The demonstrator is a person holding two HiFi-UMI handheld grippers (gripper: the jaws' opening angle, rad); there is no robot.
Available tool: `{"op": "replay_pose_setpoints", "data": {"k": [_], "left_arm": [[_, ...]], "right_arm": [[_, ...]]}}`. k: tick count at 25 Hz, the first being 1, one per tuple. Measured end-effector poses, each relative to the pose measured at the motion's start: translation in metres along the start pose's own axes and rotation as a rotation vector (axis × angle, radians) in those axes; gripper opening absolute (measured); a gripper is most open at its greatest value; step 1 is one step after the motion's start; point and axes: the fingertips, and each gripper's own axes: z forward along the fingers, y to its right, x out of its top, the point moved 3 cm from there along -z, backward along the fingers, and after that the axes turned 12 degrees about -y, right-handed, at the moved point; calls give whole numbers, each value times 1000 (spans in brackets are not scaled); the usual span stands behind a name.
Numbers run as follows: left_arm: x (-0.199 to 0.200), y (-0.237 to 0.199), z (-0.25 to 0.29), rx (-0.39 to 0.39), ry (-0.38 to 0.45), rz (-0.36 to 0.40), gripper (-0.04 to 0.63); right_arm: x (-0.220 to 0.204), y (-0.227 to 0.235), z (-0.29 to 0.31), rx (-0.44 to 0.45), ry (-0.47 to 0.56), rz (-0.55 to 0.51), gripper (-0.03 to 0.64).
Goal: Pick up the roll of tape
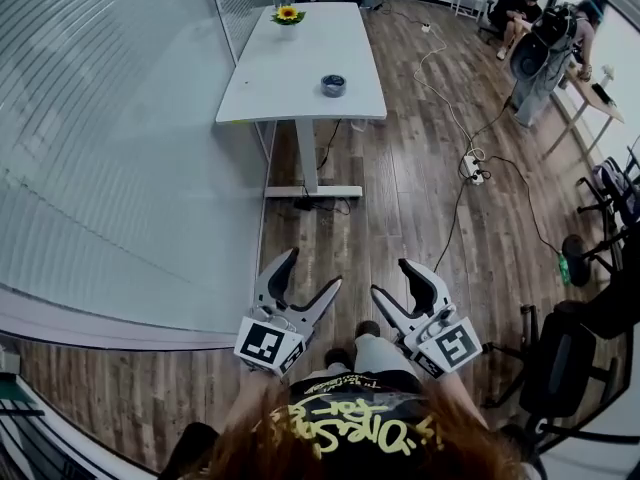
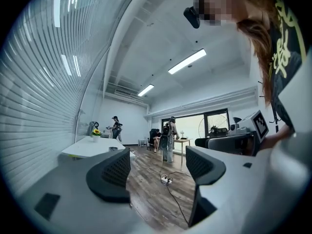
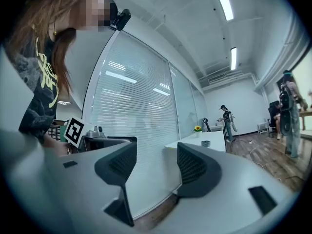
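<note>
The roll of tape is a small dark grey ring lying on the white table far ahead, near the table's near right part. It also shows small in the left gripper view as the tape roll and in the right gripper view as the tape roll. My left gripper is held low in front of the person's body, open and empty. Beside it my right gripper is open and empty too. Both point level toward the table and are well short of it.
A potted sunflower stands at the table's far end. A glass wall with blinds runs along the left. Cables and a power strip lie on the wooden floor. People stand at the far right. Black chairs are at the right.
</note>
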Motion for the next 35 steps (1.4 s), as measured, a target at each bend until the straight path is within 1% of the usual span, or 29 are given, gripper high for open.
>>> {"op": "replay_pose_setpoints", "data": {"k": [4, 10, 17, 21, 24, 30, 35], "left_arm": [[2, -9, 8, -4, 4, 11, 352], [14, -27, 29, 18, 4, 41, 352], [39, -70, 83, 63, 18, 67, 353], [57, -95, 124, 87, 33, 76, 351], [69, -108, 155, 108, 39, 76, 352], [78, -128, 212, 140, 40, 77, 351], [78, -139, 239, 172, 38, 57, 352]], "right_arm": [[0, 7, 7, 8, -5, 5, 244], [8, 39, 22, -3, 22, 0, 243], [30, 105, 72, 16, 57, -8, 243], [44, 147, 103, 34, 63, -25, 244], [51, 179, 123, 56, 55, -14, 243], [58, 236, 154, 86, 67, -35, 242], [59, 267, 170, 117, 57, -35, 243]]}}
